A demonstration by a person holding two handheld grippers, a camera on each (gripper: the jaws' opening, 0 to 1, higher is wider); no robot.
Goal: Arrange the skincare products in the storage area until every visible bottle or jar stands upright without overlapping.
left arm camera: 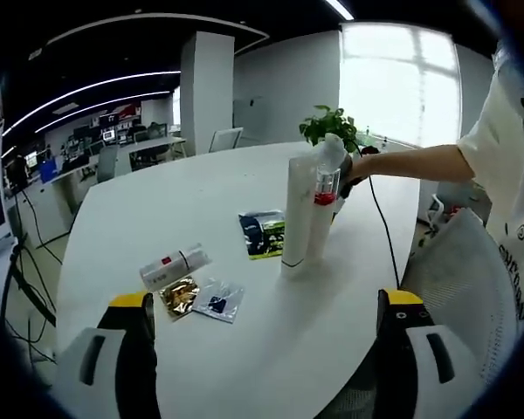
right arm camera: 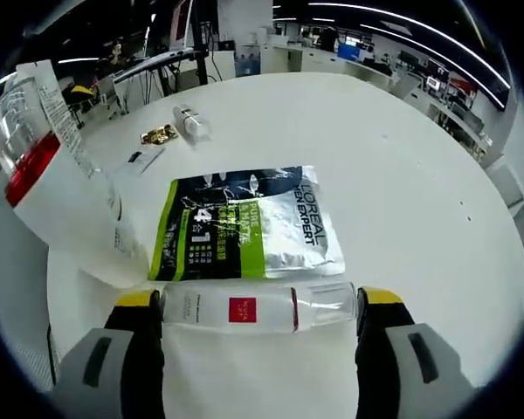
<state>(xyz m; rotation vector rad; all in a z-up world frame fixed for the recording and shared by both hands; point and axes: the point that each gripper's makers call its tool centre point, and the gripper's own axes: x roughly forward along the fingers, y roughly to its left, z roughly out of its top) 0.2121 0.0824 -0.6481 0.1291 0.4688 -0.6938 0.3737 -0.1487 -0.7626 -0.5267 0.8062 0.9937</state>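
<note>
A tall white tube (left arm camera: pixel 297 214) stands upright on the round white table (left arm camera: pixel 157 201), touching a white bottle with a clear top and red band (left arm camera: pixel 324 196). Both loom at the left of the right gripper view: tube (right arm camera: pixel 65 205), red band (right arm camera: pixel 31 166). My right gripper (right arm camera: pixel 258 305) is shut on a clear bottle with a red square label (right arm camera: pixel 244 308), held end to end across its jaws. That gripper (left arm camera: pixel 351 166) reaches in behind the standing pair. My left gripper (left arm camera: pixel 266 301) is open over the table's near edge, holding nothing. A small bottle (left arm camera: pixel 175 266) lies on its side.
A green and black L'Oreal sachet (right arm camera: pixel 244 223) lies flat just beyond the held bottle. A gold sachet (left arm camera: pixel 179 295) and a clear one (left arm camera: pixel 218 299) lie beside the lying bottle. A potted plant (left arm camera: pixel 330 127) stands at the far edge. A white chair (left arm camera: pixel 458 271) is at the right.
</note>
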